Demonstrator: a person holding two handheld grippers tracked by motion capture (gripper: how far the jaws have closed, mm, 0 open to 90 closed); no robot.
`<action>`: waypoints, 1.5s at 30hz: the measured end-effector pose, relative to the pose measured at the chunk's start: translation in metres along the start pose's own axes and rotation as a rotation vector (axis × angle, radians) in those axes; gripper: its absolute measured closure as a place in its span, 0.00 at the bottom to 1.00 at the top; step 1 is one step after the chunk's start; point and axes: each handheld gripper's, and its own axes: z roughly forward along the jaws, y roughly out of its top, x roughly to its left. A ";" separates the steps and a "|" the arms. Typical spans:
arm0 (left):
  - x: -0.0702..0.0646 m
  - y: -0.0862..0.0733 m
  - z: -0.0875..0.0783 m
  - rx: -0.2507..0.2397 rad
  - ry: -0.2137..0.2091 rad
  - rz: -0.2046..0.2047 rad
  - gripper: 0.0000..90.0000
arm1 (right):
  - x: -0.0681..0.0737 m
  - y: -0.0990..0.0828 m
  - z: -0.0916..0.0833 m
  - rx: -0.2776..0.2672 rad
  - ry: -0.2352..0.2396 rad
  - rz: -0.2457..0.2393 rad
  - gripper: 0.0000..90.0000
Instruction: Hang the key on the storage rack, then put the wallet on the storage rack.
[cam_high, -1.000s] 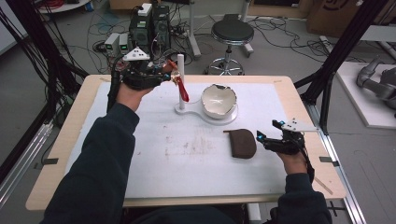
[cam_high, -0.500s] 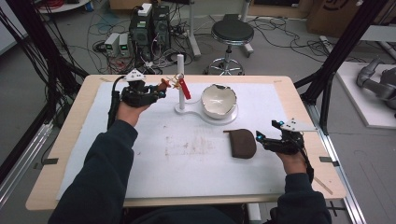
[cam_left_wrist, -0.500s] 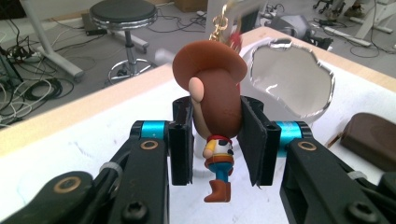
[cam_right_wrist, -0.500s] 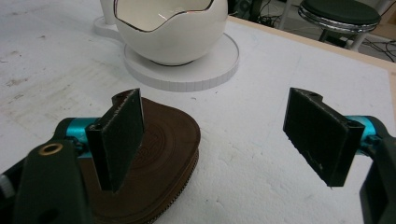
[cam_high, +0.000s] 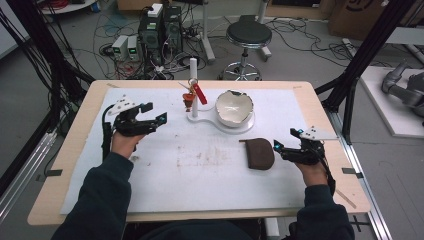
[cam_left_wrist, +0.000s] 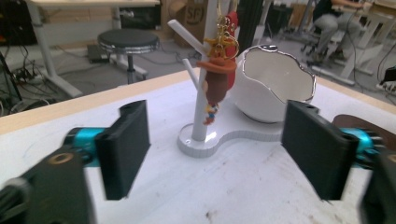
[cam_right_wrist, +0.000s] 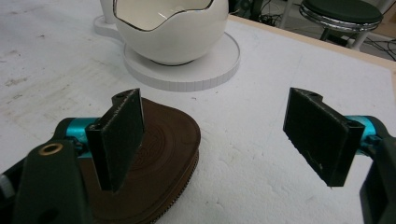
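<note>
A white stand (cam_high: 194, 82) with thin pegs shares its base with an eggshell-shaped white bowl (cam_high: 234, 106). A red and brown keychain (cam_high: 192, 95) hangs from a peg, and it also shows as the keychain (cam_left_wrist: 218, 77) in the left gripper view. My left gripper (cam_high: 154, 113) hovers left of the stand, apart from it. Its jaws have just been opening and stand wide, with nothing between them. A brown zip pouch (cam_high: 260, 153) lies flat on the mat. My right gripper (cam_high: 286, 140) rests open just right of it, with the pouch (cam_right_wrist: 161, 154) behind its left jaw.
A white mat (cam_high: 200, 175) covers the wooden table (cam_high: 70, 165). Beyond the far edge stand a stool (cam_high: 248, 35), computer boxes (cam_high: 160, 27) and loose cables. Black frame posts (cam_high: 350, 90) rise at the table's right and left sides.
My left gripper has come down and away to the left from the stand and its jaws have opened. The keychain stays hanging on the peg. The right gripper has not moved.
</note>
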 end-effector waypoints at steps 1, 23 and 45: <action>0.002 -0.005 -0.006 -0.013 -0.005 -0.001 0.18 | 0.000 0.000 0.001 0.002 0.000 -0.002 0.23; 0.007 -0.029 -0.026 0.001 0.019 -0.003 0.18 | 0.001 0.000 0.013 0.049 0.035 0.029 0.23; 0.000 -0.033 -0.027 -0.019 -0.038 -0.028 0.20 | 0.022 -0.002 0.023 0.146 0.184 0.008 0.23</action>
